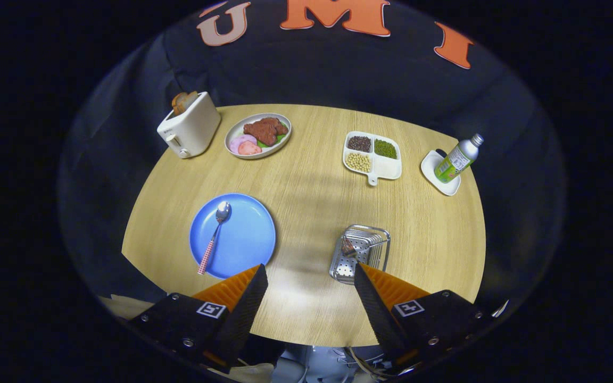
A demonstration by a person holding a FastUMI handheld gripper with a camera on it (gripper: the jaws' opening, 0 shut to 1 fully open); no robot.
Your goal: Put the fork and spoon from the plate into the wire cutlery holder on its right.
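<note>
Spoon (216,234) — lies on the blue plate (248,239), bowl toward the far rim, checked handle running back toward the near rim, just ahead of the left finger. Judged light, stiff and slick at the metal bowl; the patterned handle looks the better place to take hold, about mid-length, where it lifts clear of the plate's curve.

Wire cutlery holder (361,252) — stands on the tabletop (312,202) to the right of the plate, just ahead of the right finger. A dark handle end (348,246) shows inside it; likely the fork, though too small to say for certain. On that reading, half the task is done.

Hand-held gripper (311,279) — fingers spread wide, nothing between them, poised above the near edge of the tabletop between plate and holder.

Further items, well beyond the fingers: a toaster (189,130) with bread in it; a plate of food (258,135); a divided dish (373,154) holding beans and grains; a bottle (458,159) standing on a small white dish (437,175).

Risk noted — a thin handle lying flat may skid on the glazed plate under a shallow pinch.
</note>
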